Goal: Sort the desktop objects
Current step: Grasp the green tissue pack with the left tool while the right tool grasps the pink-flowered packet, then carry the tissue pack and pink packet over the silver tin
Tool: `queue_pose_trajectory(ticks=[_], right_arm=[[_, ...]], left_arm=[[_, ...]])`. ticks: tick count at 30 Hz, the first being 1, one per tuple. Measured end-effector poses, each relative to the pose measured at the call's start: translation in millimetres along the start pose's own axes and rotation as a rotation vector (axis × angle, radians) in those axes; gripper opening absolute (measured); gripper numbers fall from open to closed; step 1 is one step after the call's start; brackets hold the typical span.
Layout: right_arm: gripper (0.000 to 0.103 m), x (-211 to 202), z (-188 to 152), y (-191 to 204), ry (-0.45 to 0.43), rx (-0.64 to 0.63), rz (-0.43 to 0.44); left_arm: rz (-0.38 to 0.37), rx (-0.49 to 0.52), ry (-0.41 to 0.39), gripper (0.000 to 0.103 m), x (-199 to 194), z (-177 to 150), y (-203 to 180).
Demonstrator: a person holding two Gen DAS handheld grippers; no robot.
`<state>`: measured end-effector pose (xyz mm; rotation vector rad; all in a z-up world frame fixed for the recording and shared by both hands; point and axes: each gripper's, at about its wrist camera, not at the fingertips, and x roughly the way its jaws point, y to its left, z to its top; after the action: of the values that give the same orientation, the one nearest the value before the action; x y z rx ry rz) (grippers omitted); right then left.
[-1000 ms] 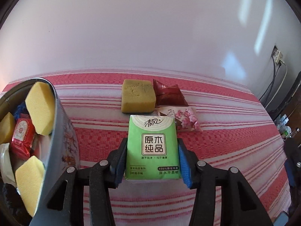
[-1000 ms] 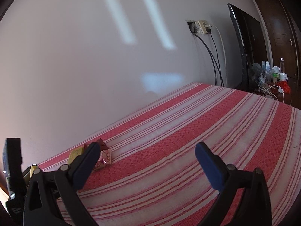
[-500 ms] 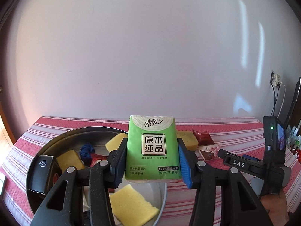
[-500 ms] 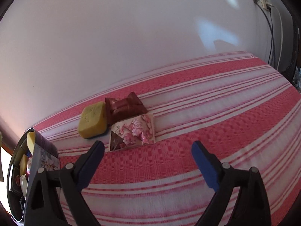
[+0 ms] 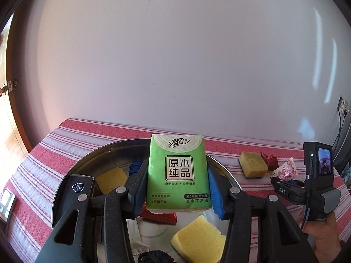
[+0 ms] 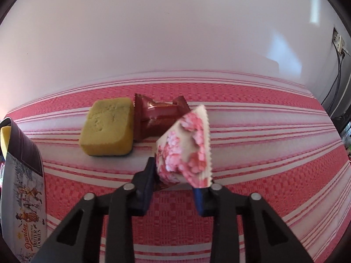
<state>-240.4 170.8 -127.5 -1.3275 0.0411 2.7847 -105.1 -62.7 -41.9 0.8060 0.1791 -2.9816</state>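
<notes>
Red-striped surface [image 6: 263, 153]: left tongs [image 5: 177, 188] grip a green tissue pack [image 5: 178, 173] above the tin [image 5: 72, 175]; right tongs [image 6: 175, 184], just closing, pinch a pink floral packet [image 6: 186, 151].

green tissue pack [image 5: 178, 173], pink-flowered packet [image 6: 186, 151], red-striped tablecloth [image 6: 263, 153]

A plain pale wall [image 5: 175, 65] rises beyond the tongs, streaked with sunlight; a socket with cables [image 6: 337, 41] sits far right, a red-and-white striped tablecloth [image 6: 263, 153] below
</notes>
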Motion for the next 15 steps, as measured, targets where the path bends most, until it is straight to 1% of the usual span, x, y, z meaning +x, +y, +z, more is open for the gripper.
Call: queue_pose_trajectory(ticks=[2,4,9,12,15], right_arm=[[0.018,-6.6,-5.5,-4.5,-0.006,0.015,0.034],[0.017,-14.2,-10.5,-11.7,-0.027,0.034,0.074],[0.017,-46.4,-29.6,-22.2,-0.143,0.04,0.156],[0.017,-71.2,-44.4,-23.5,-0.222,0.042,0.178],[0.017,-90.4,-56.7,-13.7,-0.267,0.062,0.189]], left_arm=[[0.0,-0.003,0.013,0.051,2.9,-2.0,0.8],[-0.001,-0.006,0.016,0.051,3.8,-4.0,2.5],[-0.002,-0.013,0.02,0.051,1.5,-4.2,4.9],[0.002,-0.01,0.021,0.051,2.4,-5.1,4.7],[0.012,-0.01,0.017,0.051,0.2,-4.2,7.5]])
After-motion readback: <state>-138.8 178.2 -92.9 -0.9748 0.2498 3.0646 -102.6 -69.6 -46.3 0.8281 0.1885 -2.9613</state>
